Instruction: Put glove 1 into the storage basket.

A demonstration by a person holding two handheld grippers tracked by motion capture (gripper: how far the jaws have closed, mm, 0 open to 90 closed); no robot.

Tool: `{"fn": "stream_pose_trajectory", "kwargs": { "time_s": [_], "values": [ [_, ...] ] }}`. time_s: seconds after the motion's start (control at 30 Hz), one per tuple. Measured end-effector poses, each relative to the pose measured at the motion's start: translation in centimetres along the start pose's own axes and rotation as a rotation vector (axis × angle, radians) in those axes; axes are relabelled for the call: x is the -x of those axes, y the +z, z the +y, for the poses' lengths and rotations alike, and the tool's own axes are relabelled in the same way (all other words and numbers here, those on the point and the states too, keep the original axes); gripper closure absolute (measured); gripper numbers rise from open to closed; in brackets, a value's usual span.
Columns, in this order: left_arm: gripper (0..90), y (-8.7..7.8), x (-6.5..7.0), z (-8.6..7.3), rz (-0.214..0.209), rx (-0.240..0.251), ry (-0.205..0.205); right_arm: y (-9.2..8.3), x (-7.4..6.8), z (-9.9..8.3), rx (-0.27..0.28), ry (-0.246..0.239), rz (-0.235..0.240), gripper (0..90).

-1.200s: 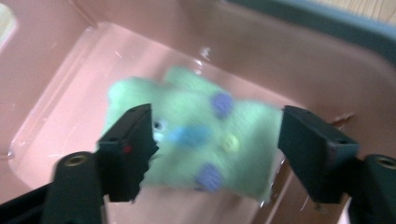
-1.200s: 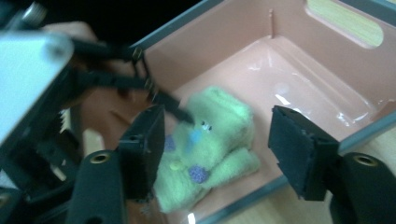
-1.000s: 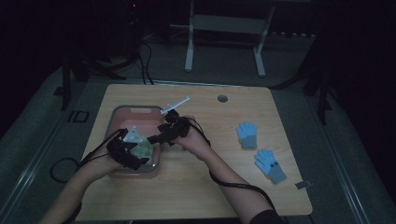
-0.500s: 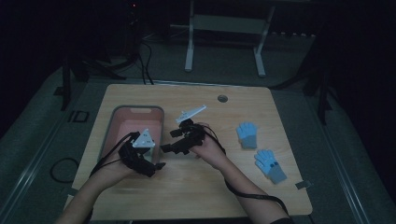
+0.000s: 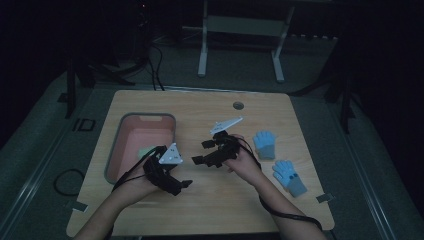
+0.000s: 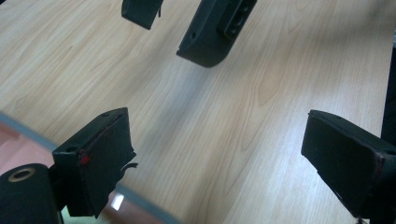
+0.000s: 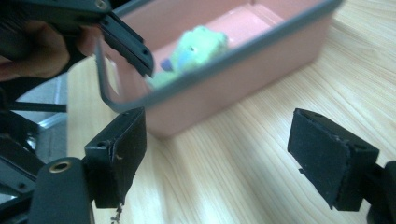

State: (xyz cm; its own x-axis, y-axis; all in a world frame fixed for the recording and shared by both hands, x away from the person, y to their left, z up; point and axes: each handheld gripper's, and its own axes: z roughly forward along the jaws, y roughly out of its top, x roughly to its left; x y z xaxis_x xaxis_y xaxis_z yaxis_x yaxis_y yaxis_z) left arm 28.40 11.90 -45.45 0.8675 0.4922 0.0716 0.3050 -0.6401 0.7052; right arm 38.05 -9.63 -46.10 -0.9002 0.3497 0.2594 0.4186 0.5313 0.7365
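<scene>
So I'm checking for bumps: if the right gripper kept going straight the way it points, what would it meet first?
Probably the near wall of the pink bin, dead ahead of the open right gripper across bare table. Depth is hard to judge.

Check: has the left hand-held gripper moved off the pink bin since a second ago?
Yes. The left hand-held gripper has pulled out of the pink bin, toward the table's near edge, jaws open and empty.

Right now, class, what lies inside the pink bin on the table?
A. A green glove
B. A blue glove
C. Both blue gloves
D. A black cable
A: a green glove lies inside the pink bin, while the two blue gloves lie on the table to the right.
</scene>
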Motion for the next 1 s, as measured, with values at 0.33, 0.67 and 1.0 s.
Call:
{"fn": "stream_pose_trajectory", "kwargs": {
  "time_s": [0.33, 0.67, 1.0],
  "values": [
    [3.7, 2.4, 2.2, 0.9, -0.062, 0.024, 0.014, -2.5, 1.2, -3.4, 0.001, 0.021, -0.051, 19.2],
    [2.8, 4.8, 4.0, 0.3, -0.117, 0.05, 0.07, -3.8, 1.9, -7.8, -0.005, 0.067, -0.083, 17.8],
    [2.8, 6.9, 5.5, -0.5, -0.133, 0.062, 0.077, -5.3, 2.4, -11.3, 0.02, 0.114, -0.14, 17.7]
  ]
}}
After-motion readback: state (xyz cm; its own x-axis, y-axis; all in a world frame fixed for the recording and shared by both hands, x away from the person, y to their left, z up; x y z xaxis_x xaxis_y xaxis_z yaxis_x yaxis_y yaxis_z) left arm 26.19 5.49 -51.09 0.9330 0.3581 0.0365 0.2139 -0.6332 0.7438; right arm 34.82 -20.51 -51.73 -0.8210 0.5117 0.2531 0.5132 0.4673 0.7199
